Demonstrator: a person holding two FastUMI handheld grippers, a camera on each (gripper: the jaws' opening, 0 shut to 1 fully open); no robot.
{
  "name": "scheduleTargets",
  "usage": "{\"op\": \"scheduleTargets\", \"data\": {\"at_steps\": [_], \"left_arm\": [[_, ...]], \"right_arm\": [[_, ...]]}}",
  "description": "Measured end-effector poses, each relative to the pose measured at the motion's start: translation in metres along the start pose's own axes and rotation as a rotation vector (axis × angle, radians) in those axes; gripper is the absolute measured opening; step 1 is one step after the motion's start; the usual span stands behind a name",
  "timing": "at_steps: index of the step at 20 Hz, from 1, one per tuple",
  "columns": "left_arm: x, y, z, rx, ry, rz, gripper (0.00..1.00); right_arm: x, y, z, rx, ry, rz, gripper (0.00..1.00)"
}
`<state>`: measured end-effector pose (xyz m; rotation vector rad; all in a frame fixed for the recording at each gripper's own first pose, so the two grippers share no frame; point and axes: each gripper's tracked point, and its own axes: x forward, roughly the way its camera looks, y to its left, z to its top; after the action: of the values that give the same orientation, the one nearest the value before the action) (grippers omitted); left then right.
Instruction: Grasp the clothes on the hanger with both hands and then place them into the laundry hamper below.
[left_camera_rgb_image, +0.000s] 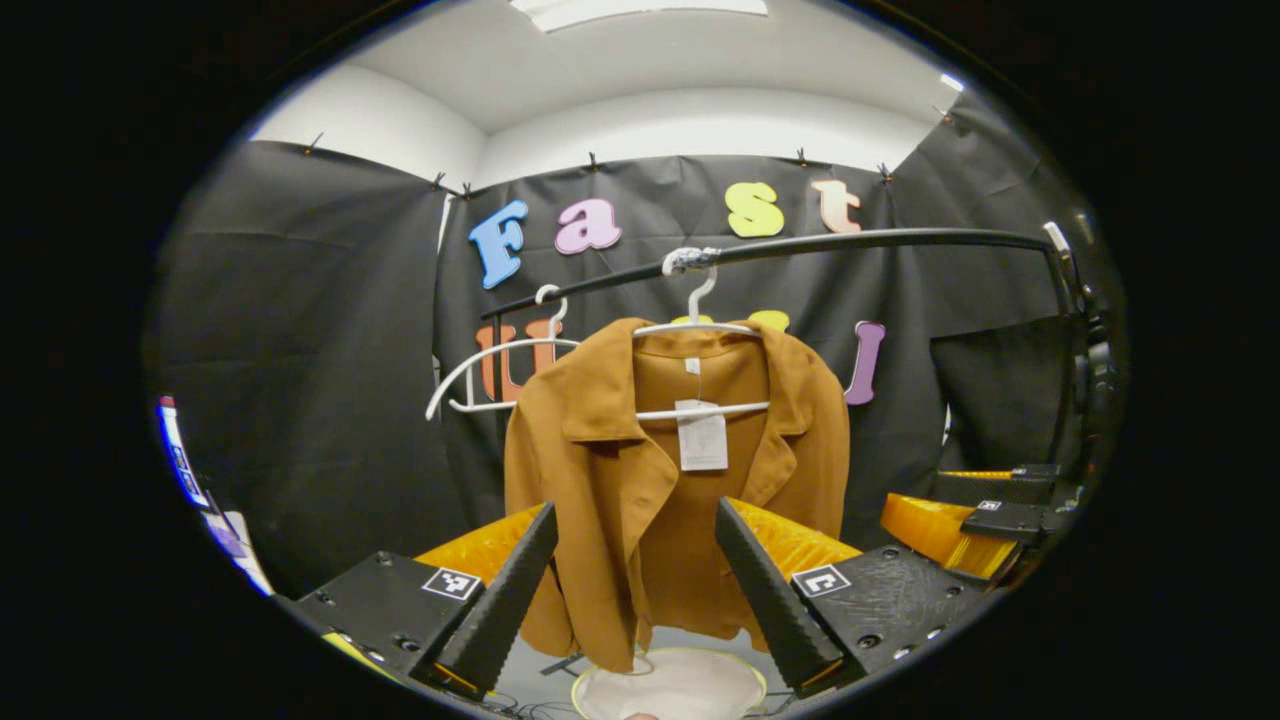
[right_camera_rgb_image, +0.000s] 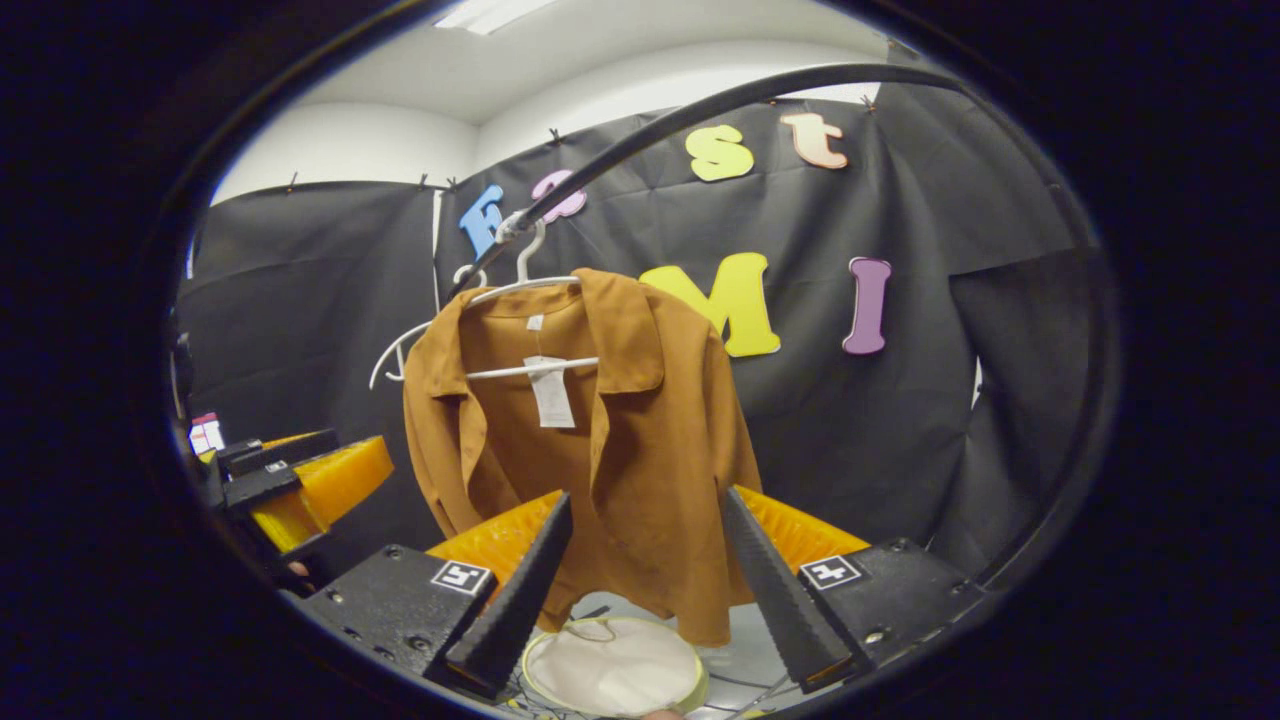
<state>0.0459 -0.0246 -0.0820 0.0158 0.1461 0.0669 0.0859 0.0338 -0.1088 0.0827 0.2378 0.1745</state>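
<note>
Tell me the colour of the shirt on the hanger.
The shirt is a plain rusty brown, seen best in the left gripper view.

Black cloth wall (left_camera_rgb_image: 300, 350), white ceiling (left_camera_rgb_image: 650, 60), ceiling light (left_camera_rgb_image: 640, 10) on.

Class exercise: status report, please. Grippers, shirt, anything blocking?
Left gripper open, right gripper open, both short of the shirt. Shirt on its hanger. Hamper below. Nothing blocking.

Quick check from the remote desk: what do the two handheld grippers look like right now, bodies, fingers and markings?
The left gripper and the right gripper match: two tapered, ridged fingers on black blocks with screws, each block bearing a square black-and-white marker tag, and an orange ribbed body behind.
</note>
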Motion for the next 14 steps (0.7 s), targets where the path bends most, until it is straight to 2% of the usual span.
{"op": "scheduleTargets", "data": {"at_steps": [1, 2, 3, 6, 7, 9, 10, 11, 13, 14], "left_arm": [[0.009, 0.001, -0.007, -0.010, 0.017, -0.014, 1.00], [0.018, 0.002, -0.013, -0.017, 0.029, -0.029, 0.98], [0.027, 0.002, -0.018, -0.024, 0.038, -0.046, 0.98], [0.058, 0.002, -0.032, -0.027, 0.053, -0.099, 1.00], [0.070, 0.003, -0.036, -0.008, 0.040, -0.107, 0.98], [0.090, 0.009, -0.052, 0.037, 0.045, -0.093, 1.00], [0.099, 0.009, -0.059, 0.043, 0.052, -0.091, 1.00], [0.106, 0.008, -0.061, 0.038, 0.055, -0.100, 0.98], [0.121, 0.005, -0.058, 0.019, 0.049, -0.118, 0.93], [0.127, 0.003, -0.054, 0.006, 0.047, -0.125, 0.97]], "right_arm": [[0.010, 0.005, -0.001, 0.002, 0.006, 0.006, 0.96], [0.018, 0.010, -0.002, 0.002, 0.014, 0.007, 0.91], [0.028, 0.015, -0.002, 0.003, 0.019, 0.010, 0.95], [0.059, 0.030, -0.003, 0.021, 0.037, 0.022, 0.95], [0.070, 0.032, -0.003, 0.024, 0.041, 0.018, 0.95], [0.094, 0.025, -0.013, 0.032, 0.076, -0.030, 0.95], [0.104, 0.025, -0.015, 0.052, 0.086, -0.039, 0.91], [0.113, 0.026, -0.014, 0.077, 0.090, -0.041, 0.94], [0.128, 0.026, -0.009, 0.116, 0.086, -0.043, 0.94], [0.135, 0.028, -0.006, 0.129, 0.081, -0.036, 0.93]]}}
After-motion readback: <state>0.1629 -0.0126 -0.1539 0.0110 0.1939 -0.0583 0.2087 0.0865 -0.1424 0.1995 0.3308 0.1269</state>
